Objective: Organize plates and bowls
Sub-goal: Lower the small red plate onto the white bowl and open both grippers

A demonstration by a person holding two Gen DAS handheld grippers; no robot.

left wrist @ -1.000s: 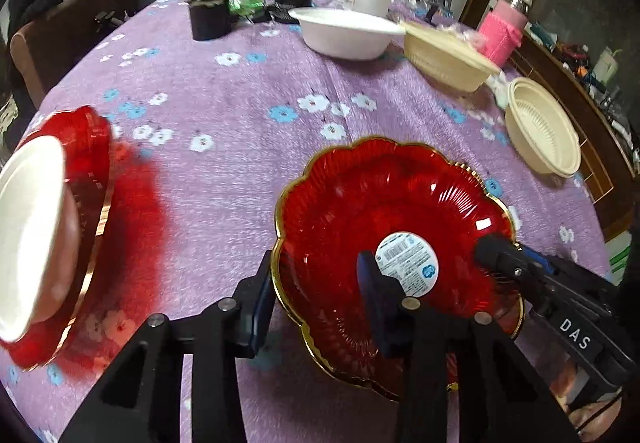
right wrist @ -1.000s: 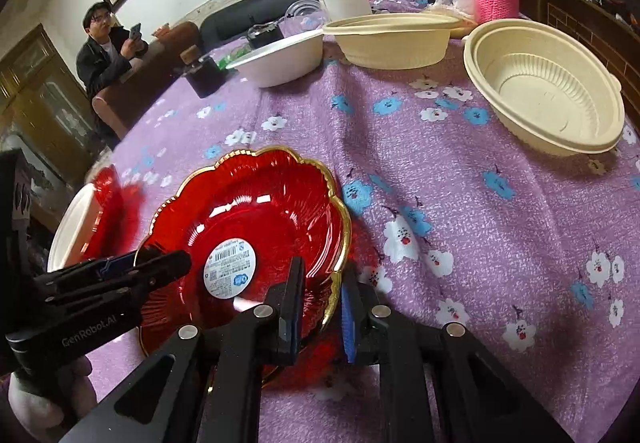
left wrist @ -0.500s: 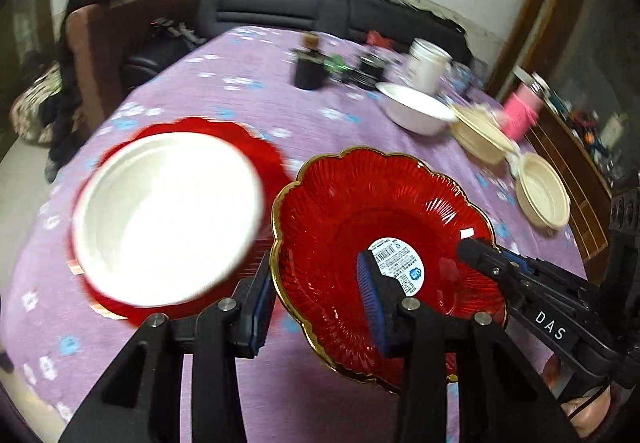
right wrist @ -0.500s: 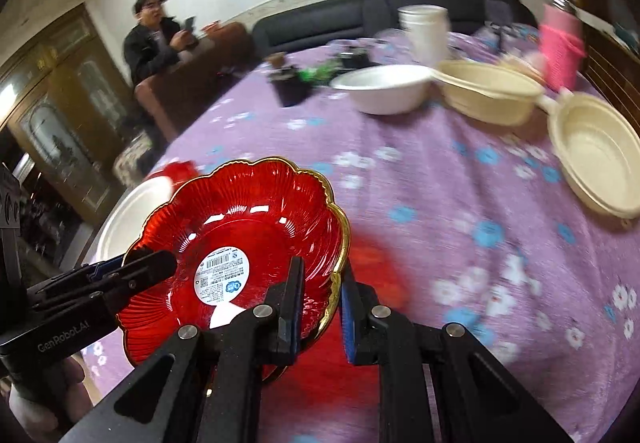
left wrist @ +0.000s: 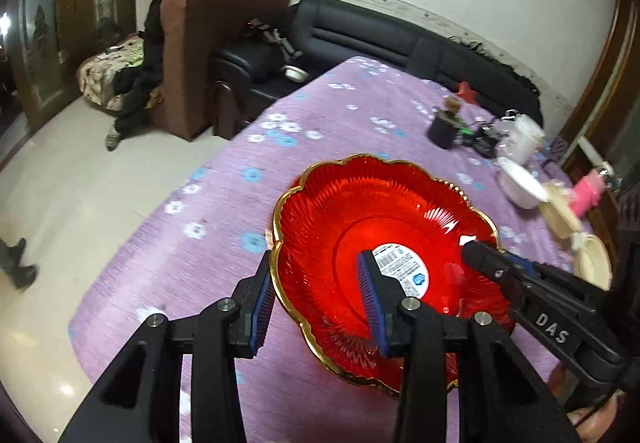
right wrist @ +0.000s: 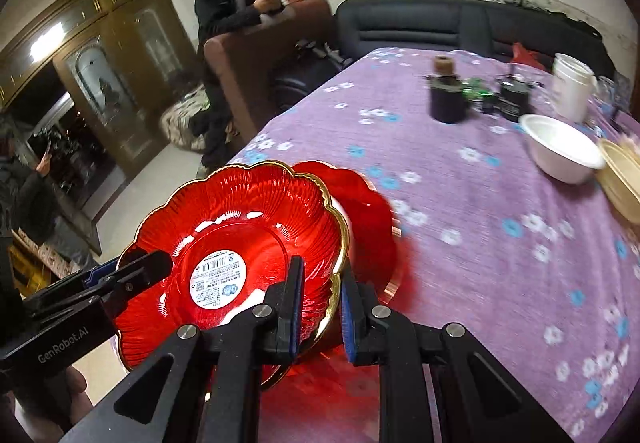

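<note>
A red scalloped plate [left wrist: 384,211] with a gold rim and a barcode sticker hangs tilted above the purple flowered tablecloth [left wrist: 320,115]. My left gripper [left wrist: 316,307] is shut on its near left rim, one pad outside and one inside. My right gripper [right wrist: 322,307] is shut on the opposite rim of the red plate [right wrist: 240,219]. Each gripper shows in the other's view: the right gripper [left wrist: 480,255] and the left gripper [right wrist: 148,267]. A second red plate [right wrist: 364,211] lies on the table just behind and under the held one, mostly hidden.
A white bowl [right wrist: 560,151], cream bowls [right wrist: 624,183], a white tub [right wrist: 572,87] and a dark pot [right wrist: 446,99] stand at the far right. The table's left edge [left wrist: 168,211] drops to the floor. A person [right wrist: 236,3] sits at a brown armchair beyond.
Both grippers have lifted the red plate off the table and carried it left, over the second red plate that holds a white bowl. Both views swung toward the table's left edge.
</note>
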